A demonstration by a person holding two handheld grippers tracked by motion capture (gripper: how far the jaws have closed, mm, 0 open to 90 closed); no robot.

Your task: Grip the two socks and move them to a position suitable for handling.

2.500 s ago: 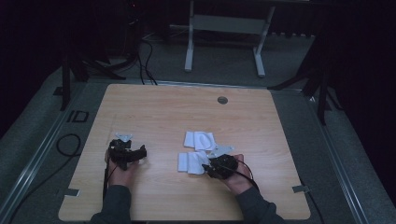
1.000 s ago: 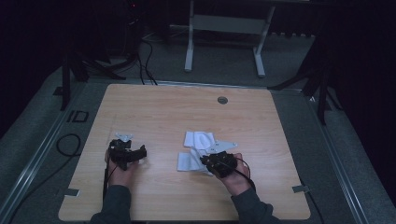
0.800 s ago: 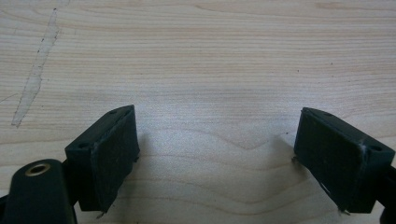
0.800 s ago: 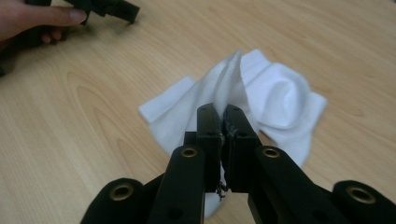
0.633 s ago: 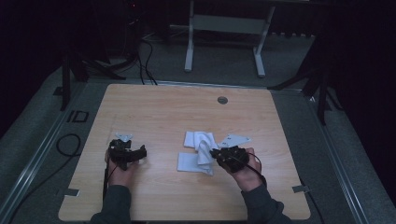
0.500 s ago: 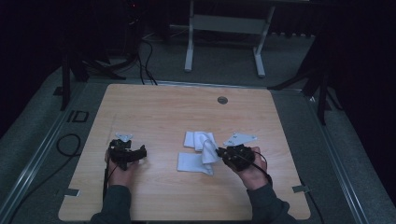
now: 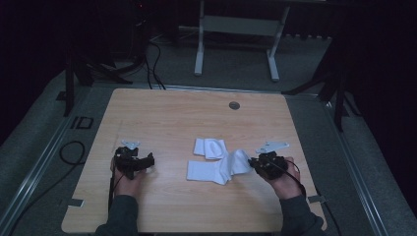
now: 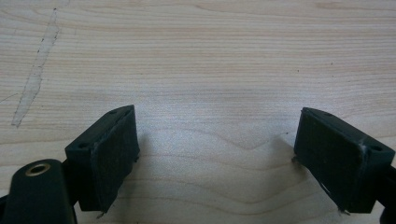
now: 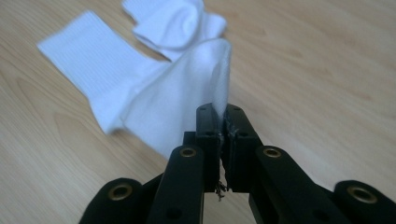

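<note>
Here, white ribbed sock (image 9: 154,100), pinched, half-lifted

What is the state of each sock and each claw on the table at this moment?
Left claw: open, nothing between its jaws, over bare table.
Right claw: shut on the stretched sock, pinching its edge.
Stretched sock: cuff end flat on the table, other end lifted and pulled to the right claw.
Second sock: folded, lying flat, not held.
</note>
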